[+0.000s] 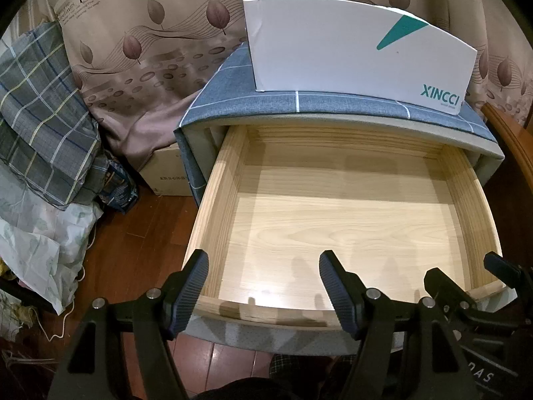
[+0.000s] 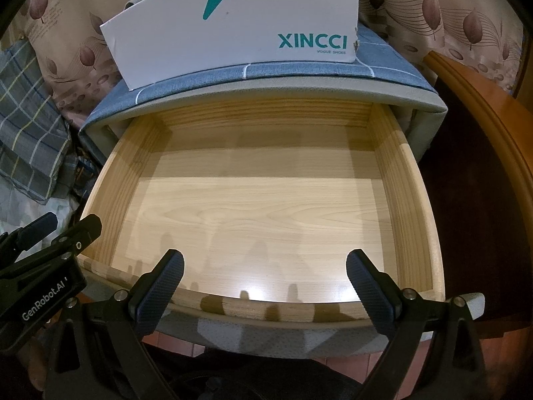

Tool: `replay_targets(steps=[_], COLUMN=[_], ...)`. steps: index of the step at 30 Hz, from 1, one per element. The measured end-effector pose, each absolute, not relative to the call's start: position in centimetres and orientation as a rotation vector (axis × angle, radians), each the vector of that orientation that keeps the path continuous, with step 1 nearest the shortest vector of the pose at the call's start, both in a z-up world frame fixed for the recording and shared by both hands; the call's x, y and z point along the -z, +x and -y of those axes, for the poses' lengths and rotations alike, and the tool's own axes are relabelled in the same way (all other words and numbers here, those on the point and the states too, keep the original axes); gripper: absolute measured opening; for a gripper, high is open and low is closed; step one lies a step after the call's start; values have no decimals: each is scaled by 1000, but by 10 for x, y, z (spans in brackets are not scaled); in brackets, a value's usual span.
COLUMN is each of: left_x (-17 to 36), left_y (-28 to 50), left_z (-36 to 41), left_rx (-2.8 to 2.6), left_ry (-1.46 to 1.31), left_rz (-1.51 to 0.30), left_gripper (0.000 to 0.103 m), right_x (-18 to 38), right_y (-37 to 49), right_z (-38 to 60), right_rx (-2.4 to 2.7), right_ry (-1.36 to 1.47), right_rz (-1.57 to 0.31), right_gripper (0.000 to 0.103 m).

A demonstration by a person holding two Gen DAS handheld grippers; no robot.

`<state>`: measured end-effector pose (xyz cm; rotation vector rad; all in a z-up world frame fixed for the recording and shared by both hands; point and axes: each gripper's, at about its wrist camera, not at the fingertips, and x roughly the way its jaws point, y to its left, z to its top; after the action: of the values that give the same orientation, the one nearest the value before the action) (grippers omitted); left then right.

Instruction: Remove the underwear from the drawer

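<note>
The light wooden drawer is pulled fully out of a grey-blue fabric-covered cabinet; it shows in the right wrist view too. Its floor is bare; no underwear shows in either view. My left gripper is open and empty, fingers hovering over the drawer's front edge. My right gripper is open and empty, also over the front edge. Each gripper shows at the edge of the other's view.
A white XINCCI shoe box stands on the cabinet top, with something grey behind it. Plaid bedding and bags are piled at left, a cardboard box beside the cabinet. A leaf-print curtain hangs behind. Brown wooden furniture stands at right.
</note>
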<state>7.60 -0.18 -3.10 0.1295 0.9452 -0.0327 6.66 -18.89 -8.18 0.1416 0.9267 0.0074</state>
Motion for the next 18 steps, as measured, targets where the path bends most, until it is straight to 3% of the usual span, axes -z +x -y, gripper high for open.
replay_targets(steps=[18], left_x=[29], left_y=[71], left_z=[5], left_rx=[52], left_ry=[155], left_rz=[-919], left_gripper=[71], right_x=[83], right_y=[67], right_z=[189], right_rx=[-8], right_ry=[142], right_rz=[-929], right_gripper=[97])
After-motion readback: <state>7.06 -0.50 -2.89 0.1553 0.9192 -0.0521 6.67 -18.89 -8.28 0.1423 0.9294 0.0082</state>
